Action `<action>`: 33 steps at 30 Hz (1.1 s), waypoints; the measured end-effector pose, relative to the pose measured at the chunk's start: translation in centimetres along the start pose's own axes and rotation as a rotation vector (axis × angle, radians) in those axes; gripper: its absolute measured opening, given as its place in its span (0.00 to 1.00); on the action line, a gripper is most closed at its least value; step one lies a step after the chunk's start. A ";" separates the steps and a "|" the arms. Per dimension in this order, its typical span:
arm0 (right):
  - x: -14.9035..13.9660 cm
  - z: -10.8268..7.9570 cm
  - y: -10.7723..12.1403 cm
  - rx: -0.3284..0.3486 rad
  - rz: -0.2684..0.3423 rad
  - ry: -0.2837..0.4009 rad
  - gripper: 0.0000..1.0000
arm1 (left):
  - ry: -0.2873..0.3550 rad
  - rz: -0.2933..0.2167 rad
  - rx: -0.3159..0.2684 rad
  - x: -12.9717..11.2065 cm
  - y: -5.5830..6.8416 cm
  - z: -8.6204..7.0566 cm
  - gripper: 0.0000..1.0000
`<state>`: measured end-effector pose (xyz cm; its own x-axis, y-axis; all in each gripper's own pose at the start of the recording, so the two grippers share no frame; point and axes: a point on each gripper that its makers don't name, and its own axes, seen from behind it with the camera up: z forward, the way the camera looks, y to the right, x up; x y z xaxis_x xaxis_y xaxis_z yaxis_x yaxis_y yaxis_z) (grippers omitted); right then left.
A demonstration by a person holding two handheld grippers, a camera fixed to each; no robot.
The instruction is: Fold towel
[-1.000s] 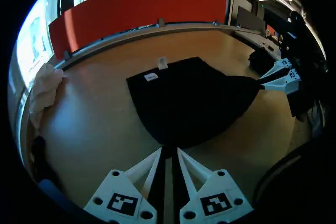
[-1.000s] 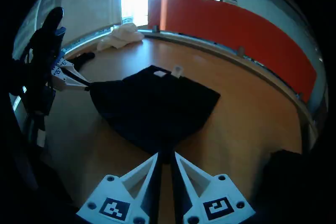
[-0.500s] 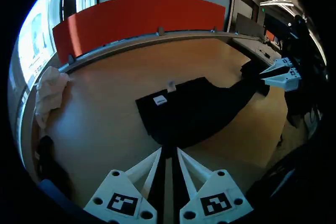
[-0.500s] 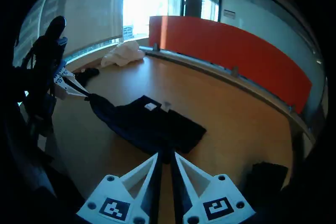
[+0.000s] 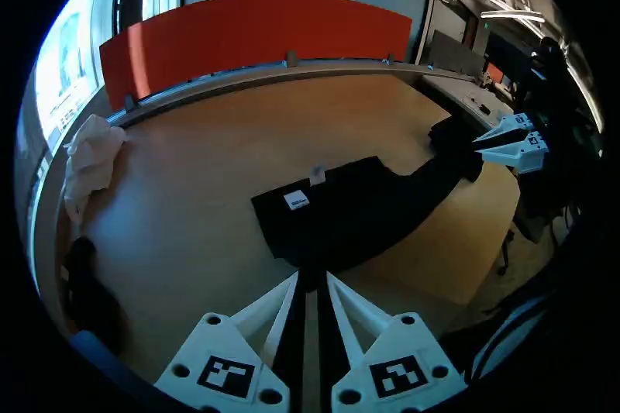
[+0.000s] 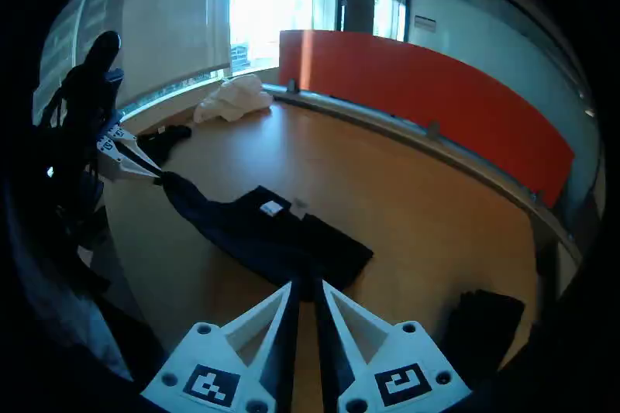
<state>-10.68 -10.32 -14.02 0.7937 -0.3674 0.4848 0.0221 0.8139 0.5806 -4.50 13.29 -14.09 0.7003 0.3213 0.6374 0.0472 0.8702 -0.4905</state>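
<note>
A black towel (image 5: 353,211) hangs stretched between my two grippers, its far part lying on the wooden table (image 5: 217,149); two small white labels sit near its far edge. My left gripper (image 5: 312,283) is shut on one near corner of the towel. In the left gripper view the right gripper (image 5: 484,151) pinches the other corner at the right. In the right gripper view the towel (image 6: 271,239) runs from my right gripper (image 6: 306,285), shut on it, to the left gripper (image 6: 159,177) at the left.
A crumpled white cloth (image 5: 89,161) lies at the table's far left by the window. A dark cloth (image 6: 167,136) sits near it, another dark bundle (image 6: 480,320) at the right edge. An orange partition (image 5: 256,29) backs the table. A person's dark sleeve (image 6: 77,111) holds the left gripper.
Both grippers have risen and pulled back with the towel corners. The towel, earlier spread wide and flat, now lies drawn into a narrower, stretched strip farther from the cameras.
</note>
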 end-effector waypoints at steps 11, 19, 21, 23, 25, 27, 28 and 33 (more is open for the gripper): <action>0.1 0.7 0.5 0.005 -0.014 -0.018 0.13 | 0.000 -0.014 0.011 0.4 -0.4 1.0 0.09; 0.2 2.7 2.0 -0.006 -0.019 -0.044 0.13 | 0.005 -0.036 0.020 1.6 -1.4 3.1 0.10; 0.2 3.4 2.4 -0.008 -0.011 -0.051 0.13 | 0.003 -0.039 0.024 1.8 -1.7 3.8 0.09; 0.1 4.2 2.8 -0.011 0.000 -0.057 0.13 | -0.002 -0.040 0.027 1.9 -2.0 4.6 0.09; 0.0 4.9 3.1 -0.011 0.012 -0.067 0.13 | -0.008 -0.039 0.029 2.0 -2.3 5.3 0.09; -0.2 5.7 3.5 -0.011 0.023 -0.076 0.13 | -0.011 -0.041 0.032 2.1 -2.7 6.1 0.10; -0.3 6.0 3.6 -0.012 0.028 -0.080 0.13 | -0.011 -0.043 0.034 2.2 -2.8 6.4 0.10; -1.0 7.8 4.4 -0.013 0.046 -0.102 0.13 | -0.023 -0.056 0.034 2.2 -3.5 8.3 0.09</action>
<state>-16.09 -9.92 -6.86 0.7281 -0.3731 0.5750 -0.0041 0.8365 0.5479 -9.04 14.00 -6.05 0.6807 0.2802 0.6768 0.0612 0.8990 -0.4337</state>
